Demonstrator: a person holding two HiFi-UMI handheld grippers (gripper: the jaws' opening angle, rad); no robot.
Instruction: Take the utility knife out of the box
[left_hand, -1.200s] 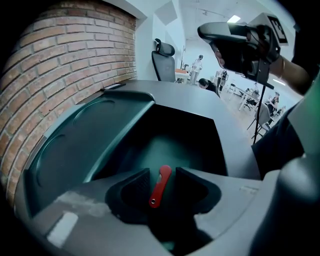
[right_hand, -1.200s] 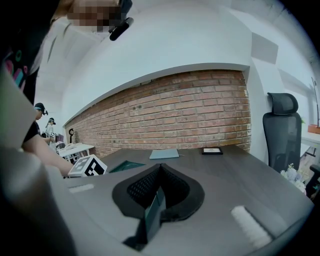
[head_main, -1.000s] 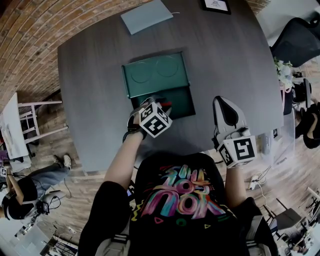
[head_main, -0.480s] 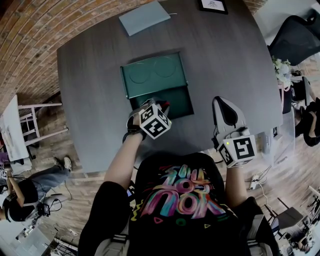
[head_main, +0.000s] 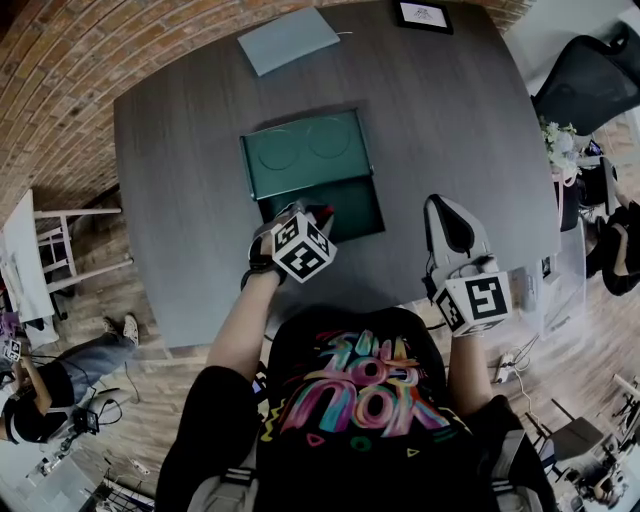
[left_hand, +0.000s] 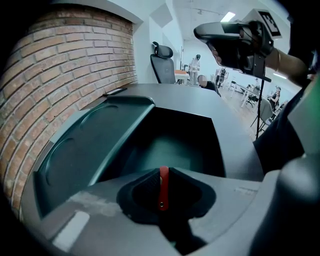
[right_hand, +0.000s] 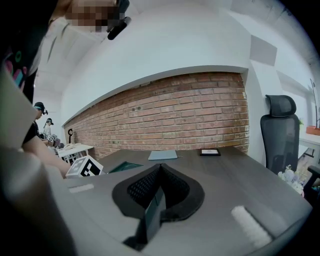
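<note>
- Jaws of the left tool (head_main: 318, 214) have just been closing since the earlier frame; both hands otherwise keep their places.
- State of the left tool: jaws narrow, pads pressed on the red utility knife (left_hand: 163, 186), pointing steeply down.
- Utility knife: over the near part of the open green box (head_main: 352, 208); lid (head_main: 305, 150) laid back on the dark surface (head_main: 170, 150).
- State of the right tool (head_main: 448, 222): jaws together, nothing held, well apart from the box.
</note>
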